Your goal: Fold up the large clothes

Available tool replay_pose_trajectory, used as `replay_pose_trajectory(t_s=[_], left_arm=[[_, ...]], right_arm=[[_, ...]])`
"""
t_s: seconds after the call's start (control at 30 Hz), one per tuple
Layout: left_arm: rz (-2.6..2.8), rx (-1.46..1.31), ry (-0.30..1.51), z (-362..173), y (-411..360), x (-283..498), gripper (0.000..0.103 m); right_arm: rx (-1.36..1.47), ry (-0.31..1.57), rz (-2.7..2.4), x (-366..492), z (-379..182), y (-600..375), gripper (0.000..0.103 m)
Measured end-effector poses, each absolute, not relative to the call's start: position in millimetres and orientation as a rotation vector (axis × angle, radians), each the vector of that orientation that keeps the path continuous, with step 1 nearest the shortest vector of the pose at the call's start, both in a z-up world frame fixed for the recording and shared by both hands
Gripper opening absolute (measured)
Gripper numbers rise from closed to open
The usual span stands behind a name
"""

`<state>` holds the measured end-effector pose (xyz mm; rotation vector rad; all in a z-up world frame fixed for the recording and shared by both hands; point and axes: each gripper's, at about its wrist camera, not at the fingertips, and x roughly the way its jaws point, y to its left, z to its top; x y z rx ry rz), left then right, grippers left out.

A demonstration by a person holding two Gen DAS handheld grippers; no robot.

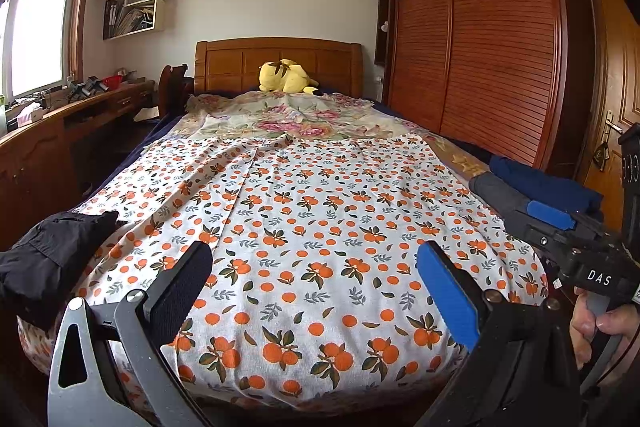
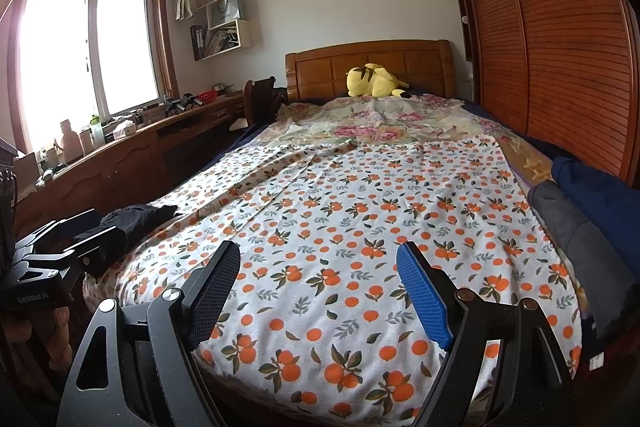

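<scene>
Both tongs hover over the near end of the bed, holding nothing. The left gripper stands wide, its black pad and blue pad well apart with the orange-print fabric showing between them. The right gripper is likewise spread wide above the same cloth; seen from the left wrist, it also shows at the right edge with its fingers parted.

The orange-print fabric, white with orange fruits and dark leaves, lies spread flat across the near half of the bed, with a long crease running from near centre toward far left. Beyond it lies a floral sheet in pink and cream, and a yellow plush toy rests against the wooden headboard.

A crumpled black garment sits at the near left corner, touching the fabric's edge. On the right side, a grey garment and a blue garment lie side by side along the bed's edge.

On the far left wall, an open shelf box holds upright books and papers; above it stands a white paper bag. A red basket sits on the desk below the window; its contents cannot be made out.
</scene>
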<state>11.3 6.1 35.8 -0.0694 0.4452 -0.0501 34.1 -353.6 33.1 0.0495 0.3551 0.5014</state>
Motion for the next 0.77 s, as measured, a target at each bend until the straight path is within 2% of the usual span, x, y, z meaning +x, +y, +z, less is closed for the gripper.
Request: replay_pose_trajectory(t_s=[0.77], left_arm=[[-0.053,-0.069,0.445,35.7,6.3,10.8,0.102]], right_arm=[[0.058,0.351,0.495,31.6,33.9,-349.0,0.082]])
